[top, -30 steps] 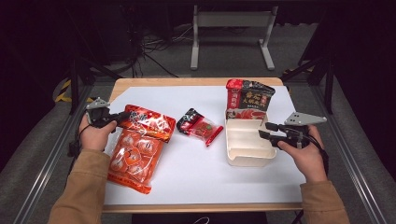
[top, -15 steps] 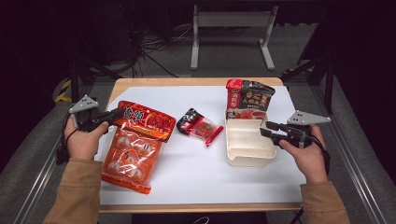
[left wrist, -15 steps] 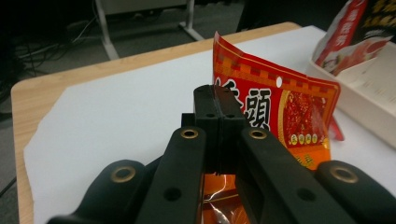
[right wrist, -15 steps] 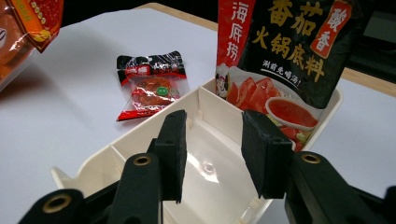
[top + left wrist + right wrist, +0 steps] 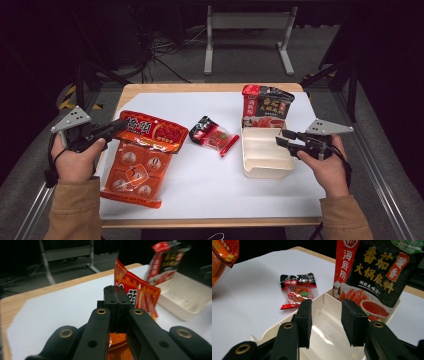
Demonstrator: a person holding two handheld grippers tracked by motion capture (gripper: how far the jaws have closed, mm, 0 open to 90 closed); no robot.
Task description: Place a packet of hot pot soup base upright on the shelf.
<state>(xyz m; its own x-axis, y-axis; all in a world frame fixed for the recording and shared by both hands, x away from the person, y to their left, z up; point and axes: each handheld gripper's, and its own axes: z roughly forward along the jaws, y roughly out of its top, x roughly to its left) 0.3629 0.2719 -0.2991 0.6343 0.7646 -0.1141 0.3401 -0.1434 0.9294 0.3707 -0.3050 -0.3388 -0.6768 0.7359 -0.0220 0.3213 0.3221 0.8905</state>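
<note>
The left gripper (image 5: 116,126) is clenched on the orange snack bag's (image 5: 137,165) top edge at the table's (image 5: 210,195) left, best lifted slowly toward the cream tray (image 5: 262,167), where the right gripper (image 5: 281,138) hovers, jaws parted.

A grey metal stand (image 5: 248,37) sits on the floor behind the table, cables (image 5: 167,47) tangled beside it
</note>
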